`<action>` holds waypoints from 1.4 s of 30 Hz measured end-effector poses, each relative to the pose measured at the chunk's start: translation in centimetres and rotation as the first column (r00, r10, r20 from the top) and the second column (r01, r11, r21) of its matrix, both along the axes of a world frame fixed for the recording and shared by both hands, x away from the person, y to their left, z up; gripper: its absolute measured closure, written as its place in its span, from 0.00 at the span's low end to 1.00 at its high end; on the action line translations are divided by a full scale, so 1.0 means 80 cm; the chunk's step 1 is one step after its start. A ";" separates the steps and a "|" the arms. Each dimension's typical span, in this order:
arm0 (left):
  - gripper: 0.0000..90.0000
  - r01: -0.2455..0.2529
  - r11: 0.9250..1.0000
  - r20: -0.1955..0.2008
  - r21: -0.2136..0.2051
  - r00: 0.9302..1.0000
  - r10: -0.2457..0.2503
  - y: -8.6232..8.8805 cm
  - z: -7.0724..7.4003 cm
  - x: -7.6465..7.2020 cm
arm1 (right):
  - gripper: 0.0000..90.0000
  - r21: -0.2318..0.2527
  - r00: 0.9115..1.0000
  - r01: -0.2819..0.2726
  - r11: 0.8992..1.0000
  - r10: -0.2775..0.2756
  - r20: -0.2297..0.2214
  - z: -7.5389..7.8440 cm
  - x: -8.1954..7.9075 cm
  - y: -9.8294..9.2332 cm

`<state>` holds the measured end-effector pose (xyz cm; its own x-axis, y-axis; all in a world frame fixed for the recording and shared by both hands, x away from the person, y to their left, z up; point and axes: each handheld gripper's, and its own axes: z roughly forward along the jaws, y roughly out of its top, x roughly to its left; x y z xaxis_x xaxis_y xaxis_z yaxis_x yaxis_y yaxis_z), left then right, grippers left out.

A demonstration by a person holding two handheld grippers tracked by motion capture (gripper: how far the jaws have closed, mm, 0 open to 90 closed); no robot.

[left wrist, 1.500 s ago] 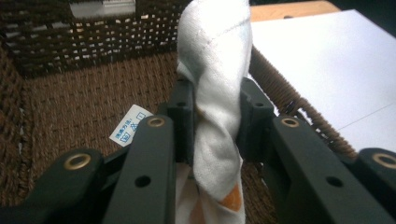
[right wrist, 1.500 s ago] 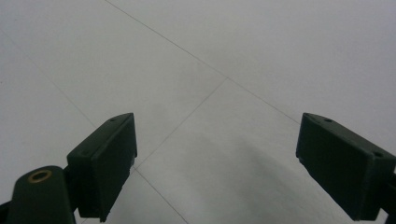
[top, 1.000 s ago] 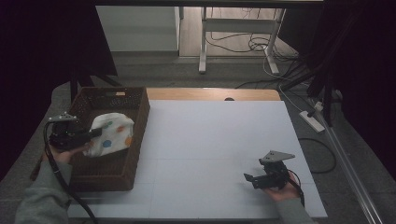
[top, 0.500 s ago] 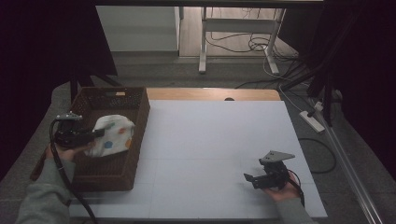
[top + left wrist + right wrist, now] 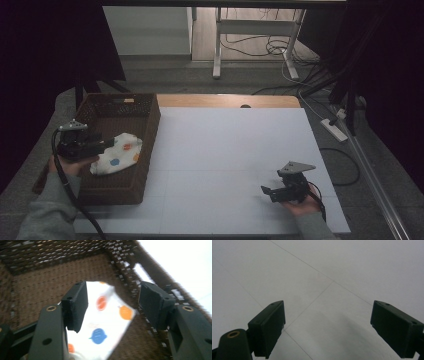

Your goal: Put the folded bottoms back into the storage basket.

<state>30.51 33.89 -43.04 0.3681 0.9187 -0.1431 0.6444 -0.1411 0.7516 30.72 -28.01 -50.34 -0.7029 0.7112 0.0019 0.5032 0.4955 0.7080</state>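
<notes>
A white cloth with orange and blue dots (image 5: 120, 152) lies inside the brown wicker basket (image 5: 150, 120) at the table's left. My left gripper (image 5: 102, 146) hovers over the basket at the cloth's left end. Its jaws have just been opening. In the left gripper view the cloth (image 5: 105, 322) lies loose beyond the spread pads (image 5: 77, 305), and neither pad presses on it. My right gripper (image 5: 267, 192) rests near the front right of the white table (image 5: 225, 150), open, with bare table (image 5: 324, 270) between its jaws.
The basket wall (image 5: 37, 285) rises close around the left gripper. A wooden strip (image 5: 225, 101) runs along the table's far edge. Cables and a power strip (image 5: 335, 127) lie on the floor to the right.
The left gripper's jaws have opened and let go of the cloth, which has dropped from above the rim down into the basket. The right gripper has not moved.
</notes>
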 end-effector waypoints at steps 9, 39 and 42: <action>0.40 0.109 0.993 0.040 -0.043 0.993 -0.107 -0.041 0.015 -0.029 | 0.14 0.003 1.000 -0.001 1.000 0.001 0.003 0.001 0.000 0.000; 0.36 0.232 0.971 0.060 -0.062 0.972 -0.229 -0.112 -0.010 -0.082 | 0.14 0.023 1.000 -0.002 1.000 0.002 0.028 0.005 -0.002 -0.003; 0.36 0.229 0.971 0.061 -0.066 0.972 -0.225 -0.111 -0.010 -0.083 | 0.14 0.028 0.999 -0.003 1.000 0.002 0.032 0.007 -0.003 -0.004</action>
<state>23.91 25.02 -43.82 0.5746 0.7983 -0.1805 0.5613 -0.2238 0.7968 30.49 -28.31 -49.80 -0.7046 0.7096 -0.0013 0.4786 0.4766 0.7374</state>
